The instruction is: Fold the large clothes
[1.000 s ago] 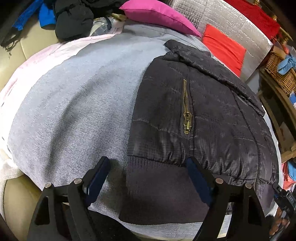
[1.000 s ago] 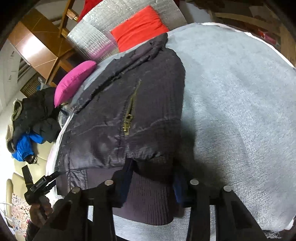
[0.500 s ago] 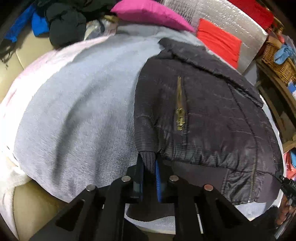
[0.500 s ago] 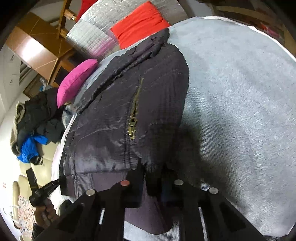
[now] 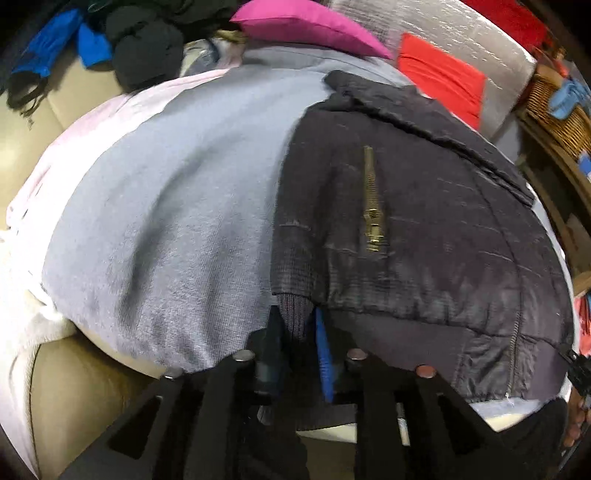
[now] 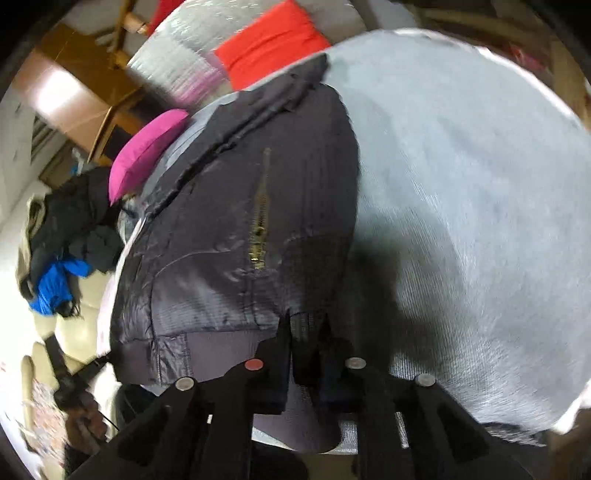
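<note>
The black puffer jacket [image 5: 424, 229] lies flat on a grey blanket [image 5: 177, 206] spread over a beige couch [image 5: 70, 387]. Its brass zipper [image 5: 371, 206] faces up; its collar points toward the pink cushion [image 5: 310, 22] and red cushion [image 5: 443, 79].

Left gripper [image 5: 299, 332]: fingers [image 5: 324, 354] closed on the jacket's ribbed knit hem at the near corner; the knit stands pinched between them.

Right gripper [image 6: 304, 347]: fingers [image 6: 282, 354] closed on the ribbed hem at the jacket's near edge, directly below the zipper [image 6: 260, 221]. The fabric rises between the fingers.
</note>
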